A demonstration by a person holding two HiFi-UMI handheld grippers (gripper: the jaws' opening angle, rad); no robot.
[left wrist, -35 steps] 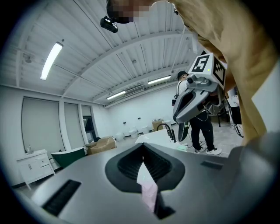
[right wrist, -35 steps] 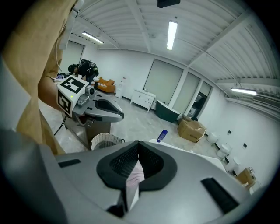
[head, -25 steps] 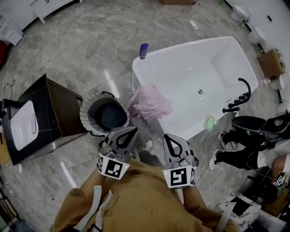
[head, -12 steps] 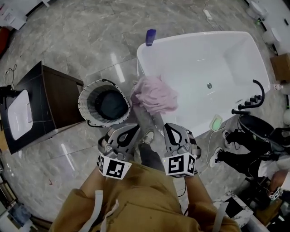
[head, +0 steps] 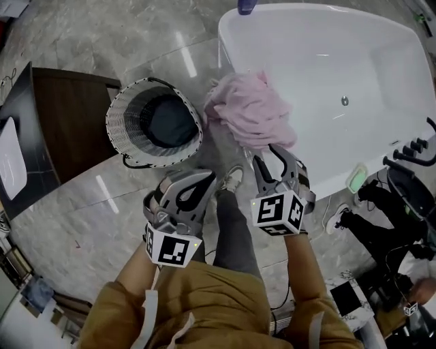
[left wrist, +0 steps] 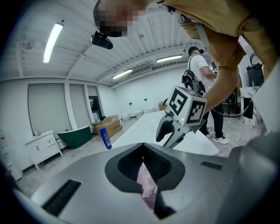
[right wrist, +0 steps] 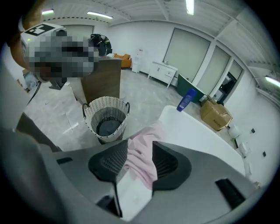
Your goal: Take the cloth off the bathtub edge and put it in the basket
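Note:
A crumpled pink cloth (head: 252, 112) hangs over the near rim of the white bathtub (head: 227, 51). My right gripper (head: 268, 154) is at the cloth's lower edge. Its jaws are opening, and their pads stand apart from the fabric. In the right gripper view the cloth (right wrist: 142, 151) shows in the gap of that gripper (right wrist: 140, 158). The round white wicker basket (head: 117, 109) stands on the floor left of the tub, with something dark inside. My left gripper (head: 208, 178) hangs shut below the basket, holding nothing; a pink sliver shows through its slit (left wrist: 143, 151).
A dark cabinet (head: 65, 116) stands left of the basket. A blue bottle (head: 246, 7) is at the tub's far corner. Black taps (head: 412, 151) are on the tub's right rim. My own leg and shoe (head: 234, 178) are between the grippers. Another person's legs (head: 381, 228) are at right.
The view has closed in on the tub. My right gripper has reached forward to the cloth's lower edge and its jaws have parted. The left gripper stays shut.

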